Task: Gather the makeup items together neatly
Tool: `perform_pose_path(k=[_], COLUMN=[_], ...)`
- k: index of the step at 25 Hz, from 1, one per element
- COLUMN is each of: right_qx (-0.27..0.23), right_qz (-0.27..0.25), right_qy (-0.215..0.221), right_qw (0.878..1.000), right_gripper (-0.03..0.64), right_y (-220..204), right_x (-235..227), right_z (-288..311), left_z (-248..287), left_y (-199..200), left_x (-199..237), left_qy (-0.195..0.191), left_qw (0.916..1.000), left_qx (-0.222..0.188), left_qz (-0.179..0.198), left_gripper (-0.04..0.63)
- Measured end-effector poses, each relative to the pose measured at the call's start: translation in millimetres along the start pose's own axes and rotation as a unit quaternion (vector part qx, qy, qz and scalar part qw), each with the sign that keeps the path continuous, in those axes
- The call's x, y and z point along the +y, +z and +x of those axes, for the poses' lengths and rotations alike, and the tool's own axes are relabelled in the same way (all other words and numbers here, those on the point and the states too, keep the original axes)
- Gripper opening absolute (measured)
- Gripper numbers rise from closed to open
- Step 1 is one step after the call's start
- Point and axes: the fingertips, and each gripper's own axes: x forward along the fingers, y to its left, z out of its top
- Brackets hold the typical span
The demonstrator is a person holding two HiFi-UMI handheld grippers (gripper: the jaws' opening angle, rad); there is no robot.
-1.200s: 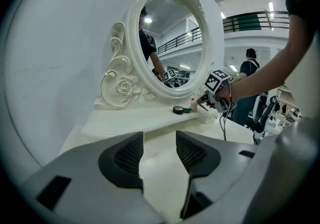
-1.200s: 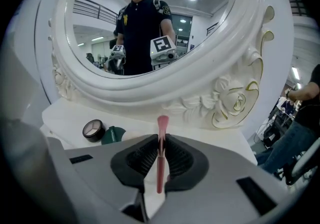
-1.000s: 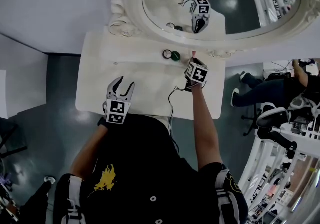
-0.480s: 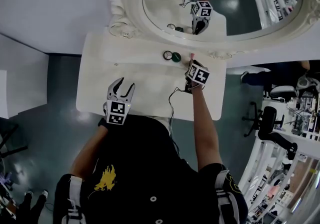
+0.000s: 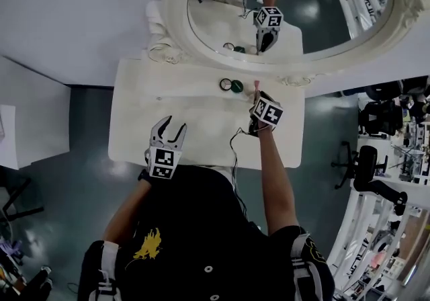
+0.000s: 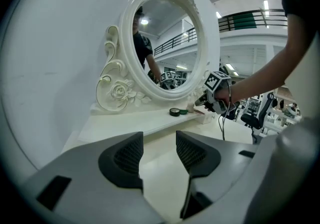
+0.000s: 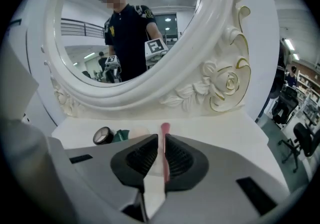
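Note:
My right gripper [image 7: 161, 142] is shut on a slender pink makeup stick [image 7: 164, 129], whose tip pokes out past the jaws above the raised shelf [image 7: 215, 130]. In the head view the right gripper [image 5: 259, 96] hovers at the shelf just right of a round black compact [image 5: 226, 84] and a green item [image 5: 236, 86]. From the right gripper view, the compact [image 7: 102, 135], the green item [image 7: 120, 135] and a pale round piece [image 7: 139, 132] lie left of the stick. My left gripper [image 5: 173, 125] stands open and empty over the tabletop [image 5: 201, 121], its jaws [image 6: 159, 144] apart.
A large ornate white oval mirror [image 5: 171, 17] rises behind the shelf and reflects the person and the gripper. A thin black cable [image 5: 232, 142] trails across the table from the right hand. Office chairs [image 5: 366, 158] stand on the floor to the right.
The head view has shifted a little. My right gripper has rolled slightly with the pink stick still in it. The left gripper stays open in much the same place.

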Motion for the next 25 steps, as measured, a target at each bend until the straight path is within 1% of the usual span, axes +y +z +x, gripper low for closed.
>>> perform_pose_path(k=[2, 3, 6, 8, 9, 12, 15, 22, 25], right_qx=[-0.011, -0.014, -0.019, -0.023, -0.028, -0.046, -0.060, -0.095, -0.109], right_qz=[0.003, -0.001, -0.010, -0.014, -0.019, -0.036, -0.051, -0.079, -0.075], right_qy=[0.005, 0.004, 0.000, 0.006, 0.012, 0.034, 0.066, 0.150, 0.176], right_qw=[1.000, 1.000, 1.000, 1.000, 0.999, 0.998, 0.995, 0.981, 0.975], right_gripper=[0.060, 0.060, 0.061, 0.061, 0.061, 0.064, 0.064, 0.067, 0.069], right_y=[-1.8, -3.8, -8.5, -11.4, -13.4, -13.0, -9.2, 16.6, 30.7], right_x=[6.8, 9.4, 13.1, 19.1, 25.4, 49.5, 77.3, 135.2, 150.7], right_z=[-9.2, -13.1, -27.0, -39.6, -45.2, -59.6, -76.5, -98.2, -109.2], left_z=[-3.4, -5.2, -11.1, -15.3, -18.3, -27.6, -41.4, -41.3, -40.5], left_y=[5.7, 6.8, 7.0, 7.6, 11.1, 32.2, 51.5, 73.6, 85.1], left_x=[-8.6, -12.1, -19.7, -21.7, -19.8, -9.7, -10.9, -28.8, -31.2], left_qy=[-0.006, -0.010, -0.014, -0.014, -0.011, 0.009, 0.030, 0.053, 0.058], left_qw=[0.9998, 0.9996, 0.9997, 0.9998, 0.9998, 0.9994, 0.9989, 0.9971, 0.9962], left_qx=[-0.007, -0.008, -0.008, -0.013, -0.014, -0.020, -0.034, -0.038, -0.047], left_qz=[0.020, 0.024, 0.017, 0.008, 0.011, 0.025, 0.014, 0.040, 0.043], left_gripper=[0.216, 0.216, 0.216, 0.216, 0.216, 0.215, 0.216, 0.216, 0.216])
